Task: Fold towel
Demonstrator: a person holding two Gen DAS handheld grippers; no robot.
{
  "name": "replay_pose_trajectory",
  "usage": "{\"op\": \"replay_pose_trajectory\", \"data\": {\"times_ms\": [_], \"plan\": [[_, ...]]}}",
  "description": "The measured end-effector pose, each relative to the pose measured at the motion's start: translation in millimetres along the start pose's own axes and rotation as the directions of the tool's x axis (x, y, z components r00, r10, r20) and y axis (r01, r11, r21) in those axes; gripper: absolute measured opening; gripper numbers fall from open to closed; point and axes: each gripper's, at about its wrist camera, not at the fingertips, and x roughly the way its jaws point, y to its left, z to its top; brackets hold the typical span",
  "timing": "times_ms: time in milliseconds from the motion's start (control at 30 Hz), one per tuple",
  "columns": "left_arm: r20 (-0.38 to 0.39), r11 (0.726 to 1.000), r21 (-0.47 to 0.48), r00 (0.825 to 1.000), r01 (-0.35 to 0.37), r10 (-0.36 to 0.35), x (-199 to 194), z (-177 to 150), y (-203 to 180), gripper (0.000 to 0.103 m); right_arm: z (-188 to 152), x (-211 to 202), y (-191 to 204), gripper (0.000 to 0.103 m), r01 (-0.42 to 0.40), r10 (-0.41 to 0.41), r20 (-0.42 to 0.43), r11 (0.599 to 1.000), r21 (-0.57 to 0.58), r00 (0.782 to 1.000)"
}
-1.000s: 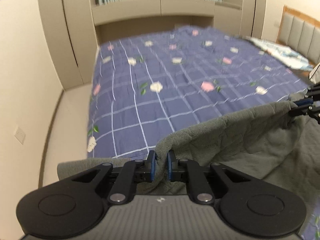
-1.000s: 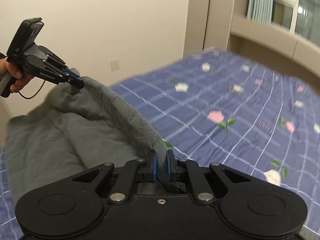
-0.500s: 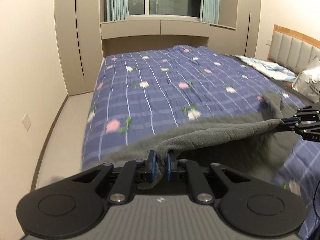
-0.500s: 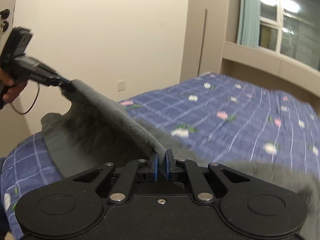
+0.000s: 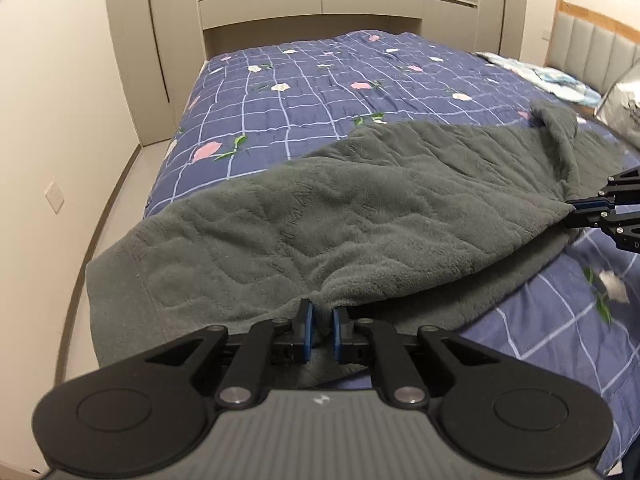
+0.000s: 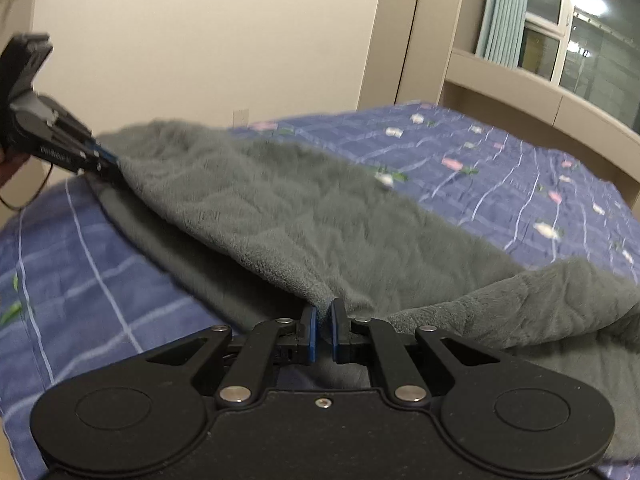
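Observation:
A grey fleece towel lies doubled over on the bed, its upper layer resting on the lower one. My left gripper is shut on one near corner of the upper layer. The right gripper is shut on the other corner of that same edge. In the left wrist view the right gripper shows at the right border, pinching towel cloth. In the right wrist view the left gripper shows at the left, held by a hand. The towel sags between the two grips, low over the bed.
The bed has a blue checked cover with pink and white flowers. A padded headboard, a light pillow and a plastic bag sit at its right. Beige wardrobes and a window stand beyond. Floor runs along the bed's left.
Both grippers have carried the held towel edge forward and down. The towel, hanging raised a second ago, now lies folded over itself on the bed.

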Motion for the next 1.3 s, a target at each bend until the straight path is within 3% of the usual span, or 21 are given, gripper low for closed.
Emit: {"op": "replay_pose_trajectory", "data": {"times_ms": [33, 67, 100, 200, 267, 300, 367, 500, 600, 667, 700, 767, 833, 933, 1000, 1033, 1133, 1167, 1200, 1267, 1300], "plan": [[-0.006, 1.0, 0.004, 1.0, 0.004, -0.004, -1.5, 0.0, -1.6, 0.015, -2.7, -0.2, 1.1, 0.009, -0.001, 0.001, -0.002, 1.0, -0.002, 1.0], [-0.013, 1.0, 0.001, 1.0, 0.005, -0.005, -3.8, 0.4, -3.3, 0.027, -4.8, -1.0, 1.2, 0.012, -0.004, 0.004, -0.001, 1.0, 0.001, 1.0], [-0.017, 1.0, -0.005, 1.0, 0.009, -0.009, -5.8, 1.2, -6.2, 0.048, -6.2, -2.3, -0.2, 0.016, -0.009, 0.009, 0.002, 1.0, 0.012, 1.0], [0.025, 0.998, -0.048, 0.999, 0.028, -0.027, -16.0, 4.9, -14.1, 0.089, -8.0, -12.3, -12.7, 0.043, -0.035, 0.033, 0.025, 0.997, 0.071, 0.999], [0.062, 0.998, -0.059, 0.998, 0.037, -0.033, -20.1, 10.0, -24.2, 0.096, -7.4, -23.3, -27.1, 0.081, -0.025, 0.019, 0.048, 0.992, 0.12, 0.999], [0.077, 0.997, -0.064, 0.996, 0.043, -0.038, -20.4, 14.2, -31.0, 0.1, -6.7, -28.9, -35.6, 0.087, -0.012, 0.003, 0.06, 0.989, 0.147, 0.998], [0.115, 0.995, -0.078, 0.992, 0.059, -0.05, -18.1, 25.7, -44.6, 0.102, -5.5, -41.1, -59.4, 0.1, 0.015, -0.035, 0.094, 0.978, 0.207, 0.995], [0.168, 0.983, -0.099, 0.977, 0.151, -0.133, 2.7, 57.8, -81.9, 0.102, 12.9, -42.6, -119.7, 0.103, 0.182, -0.21, 0.066, 0.939, 0.292, 0.976], [0.192, 0.97, -0.086, 0.959, 0.226, -0.207, 23.6, 85.2, -113.9, 0.102, 35.6, -22.8, -171.7, 0.103, 0.326, -0.333, -0.033, 0.891, 0.317, 0.942], [0.206, 0.958, -0.074, 0.944, 0.277, -0.257, 41.9, 102.5, -138.5, 0.103, 52.1, -0.4, -210.8, 0.103, 0.443, -0.407, -0.176, 0.826, 0.347, 0.896], [0.203, 0.953, -0.07, 0.939, 0.296, -0.277, 50.2, 107.9, -148.6, 0.103, 59.1, 10.9, -229.0, 0.103, 0.481, -0.416, -0.246, 0.797, 0.366, 0.876], [0.195, 0.936, -0.073, 0.926, 0.343, -0.324, 69.7, 121.9, -168.3, 0.103, 69.3, 28.7, -262.7, 0.103, 0.501, -0.394, -0.321, 0.765, 0.404, 0.861], [0.179, 0.92, -0.086, 0.915, 0.381, -0.362, 88.9, 131.2, -183.7, 0.102, 79.7, 48.4, -285.0, 0.103, 0.51, -0.372, -0.37, 0.751, 0.419, 0.851], [0.14, 0.903, -0.107, 0.905, 0.417, -0.402, 110.1, 142.4, -203.1, 0.102, 88.3, 79.0, -299.5, 0.102, 0.547, -0.372, -0.438, 0.739, 0.393, 0.818], [0.118, 0.894, -0.111, 0.899, 0.435, -0.422, 122.2, 146.3, -211.8, 0.1, 86.3, 97.6, -304.5, 0.102, 0.552, -0.351, -0.485, 0.746, 0.372, 0.801], [0.107, 0.891, -0.11, 0.897, 0.44, -0.43, 127.1, 147.4, -215.4, 0.097, 83.7, 105.8, -303.6, 0.095, 0.553, -0.342, -0.506, 0.752, 0.358, 0.792], [0.059, 0.879, -0.118, 0.887, 0.463, -0.459, 137.6, 147.7, -221.8, 0.063, 71.4, 111.7, -301.9, 0.062, 0.55, -0.331, -0.538, 0.772, 0.319, 0.776], [0.042, 0.87, -0.125, 0.879, 0.477, -0.476, 139.7, 147.0, -222.6, 0.04, 65.3, 109.1, -304.3, 0.047, 0.542, -0.323, -0.526, 0.769, 0.338, 0.787], [0.024, 0.863, -0.133, 0.872, 0.487, -0.489, 141.7, 147.0, -222.9, 0.02, 60.6, 101.1, -305.3, 0.04, 0.532, -0.315, -0.507, 0.762, 0.369, 0.803], [0.005, 0.845, -0.143, 0.854, 0.515, -0.52, 144.6, 146.6, -224.3, 0.011, 51.4, 80.1, -309.1, 0.015, 0.5, -0.291, -0.455, 0.737, 0.454, 0.842], [0.005, 0.843, -0.14, 0.852, 0.519, -0.524, 142.6, 147.1, -224.7, 0.008, 46.7, 68.8, -311.6, 0.014, 0.484, -0.281, -0.43, 0.724, 0.492, 0.858]]}}
